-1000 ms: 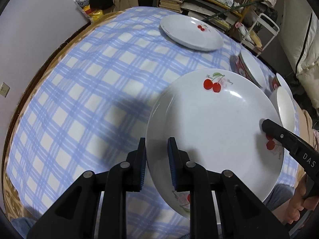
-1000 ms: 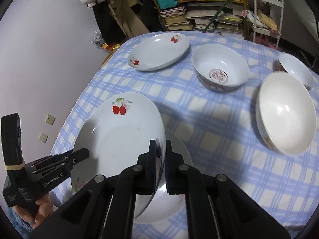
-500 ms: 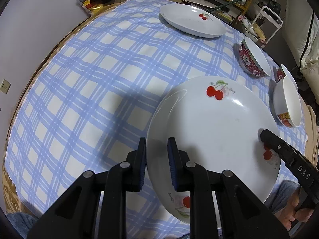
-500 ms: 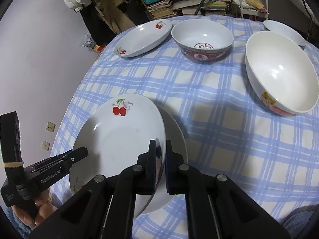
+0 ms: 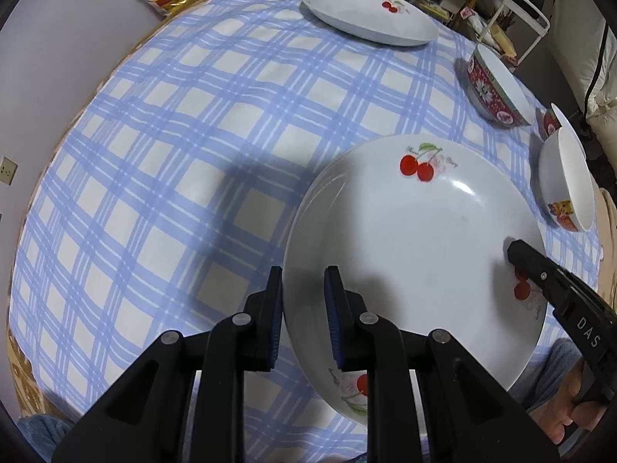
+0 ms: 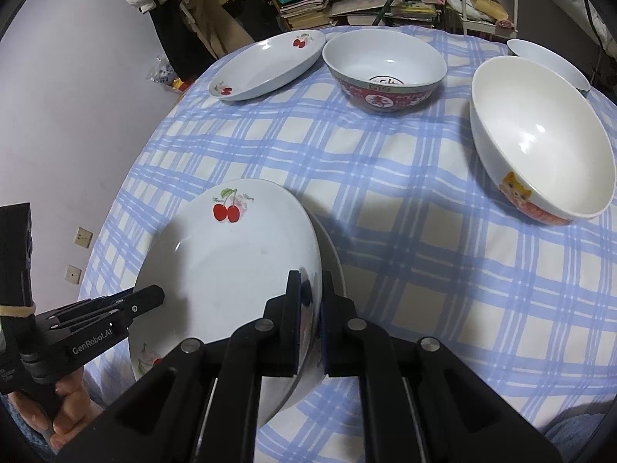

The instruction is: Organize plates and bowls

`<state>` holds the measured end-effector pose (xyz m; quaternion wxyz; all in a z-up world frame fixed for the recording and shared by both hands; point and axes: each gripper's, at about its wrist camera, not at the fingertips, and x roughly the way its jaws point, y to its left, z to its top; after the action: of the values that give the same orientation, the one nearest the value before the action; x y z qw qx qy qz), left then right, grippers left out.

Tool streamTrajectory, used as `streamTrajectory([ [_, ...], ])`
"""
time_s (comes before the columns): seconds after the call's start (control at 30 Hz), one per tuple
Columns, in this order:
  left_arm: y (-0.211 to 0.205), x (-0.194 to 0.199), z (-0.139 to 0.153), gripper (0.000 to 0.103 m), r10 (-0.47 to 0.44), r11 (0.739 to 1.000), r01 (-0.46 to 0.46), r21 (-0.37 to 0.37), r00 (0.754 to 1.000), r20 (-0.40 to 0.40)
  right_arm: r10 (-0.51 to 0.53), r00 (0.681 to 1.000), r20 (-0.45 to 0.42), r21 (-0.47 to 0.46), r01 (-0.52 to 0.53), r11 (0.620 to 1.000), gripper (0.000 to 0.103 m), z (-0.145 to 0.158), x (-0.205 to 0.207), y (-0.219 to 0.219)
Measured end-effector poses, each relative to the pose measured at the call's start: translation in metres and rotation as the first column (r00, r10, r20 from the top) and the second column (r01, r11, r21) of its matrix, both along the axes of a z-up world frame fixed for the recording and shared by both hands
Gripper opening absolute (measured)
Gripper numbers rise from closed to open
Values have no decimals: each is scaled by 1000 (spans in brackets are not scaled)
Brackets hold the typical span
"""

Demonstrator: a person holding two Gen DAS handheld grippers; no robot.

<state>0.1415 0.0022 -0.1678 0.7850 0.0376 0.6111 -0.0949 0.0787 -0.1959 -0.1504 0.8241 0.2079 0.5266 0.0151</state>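
Left gripper (image 5: 302, 310) is clamped on the near-left rim of the cherry plate (image 5: 416, 239), one pad under the rim, one on top. The plate sits at the near edge of the table (image 5: 162, 123), which has a blue checked cloth. The right wrist view shows a second plate (image 6: 334, 258) directly beneath it, only its right edge peeking out. The top plate is tilted, right side raised.

Right gripper (image 6: 310, 320) is pinched narrow on the right rim of the same cherry plate, pads on either side of the rim. So both grippers hold the one plate, from opposite sides.

Further right and back on the table: another cherry plate (image 6: 266, 65) at the far left side, flat, well apart from the held one. Just beside it is a red patterned bowl (image 6: 385, 71), upright. Right of that is a large white bowl (image 6: 540, 146) with a cartoon print, upright. Behind it is a small white bowl (image 6: 547, 59), partly hidden.
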Motion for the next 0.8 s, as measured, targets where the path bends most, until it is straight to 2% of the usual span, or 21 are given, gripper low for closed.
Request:
streamTrajectory([
  [0.33,1,4,-7,20,-2,1000,2,2,1000,-19,-1,1000,-11,-9,1,1000,10,-3,1,2],
  [0.47,2,8,-9,20,3,1000,-3,-4,1000,-27,8,1000,-4,-44,-8,999,10,-3,1,5],
  [0.67,-8,1,-9,20,-34,997,34,68,999,9,12,1000,3,-81,-12,997,11,-2,-1,8],
  [0.8,-8,0,-10,20,-34,997,34,72,999,2,18,1000,2,-115,-17,993,11,-1,-2,11],
])
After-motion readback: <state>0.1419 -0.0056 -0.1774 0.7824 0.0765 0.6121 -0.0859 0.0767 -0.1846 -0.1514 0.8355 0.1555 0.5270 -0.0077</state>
